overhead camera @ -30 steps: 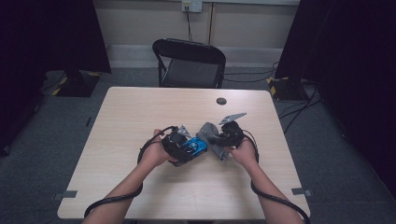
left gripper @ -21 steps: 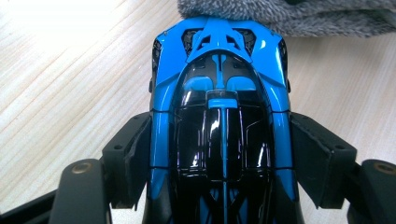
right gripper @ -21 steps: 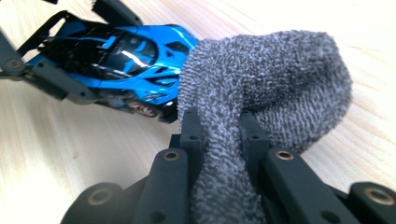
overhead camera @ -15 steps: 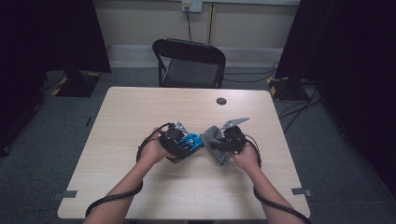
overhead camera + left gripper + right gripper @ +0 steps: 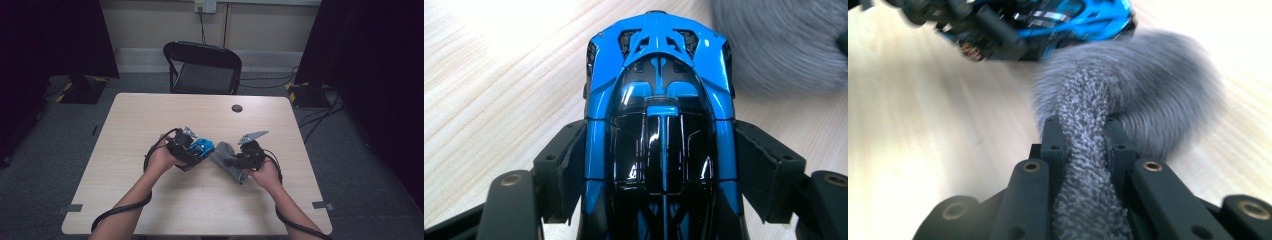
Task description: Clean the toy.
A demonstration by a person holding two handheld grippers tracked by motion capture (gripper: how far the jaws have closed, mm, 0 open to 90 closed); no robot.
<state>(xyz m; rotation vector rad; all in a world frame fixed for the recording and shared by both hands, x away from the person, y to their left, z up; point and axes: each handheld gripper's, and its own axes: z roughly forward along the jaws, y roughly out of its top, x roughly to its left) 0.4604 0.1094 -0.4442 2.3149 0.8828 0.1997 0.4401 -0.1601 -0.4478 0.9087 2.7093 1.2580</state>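
Left gripper view: toy car [image 5: 659,120] between tongs [image 5: 659,170]

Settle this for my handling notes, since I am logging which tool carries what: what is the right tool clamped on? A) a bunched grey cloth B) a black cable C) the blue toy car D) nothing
A: in the right gripper view the right tool has both jaws pressed on a bunched grey cloth, while the blue toy car sits between the left tool's jaws.
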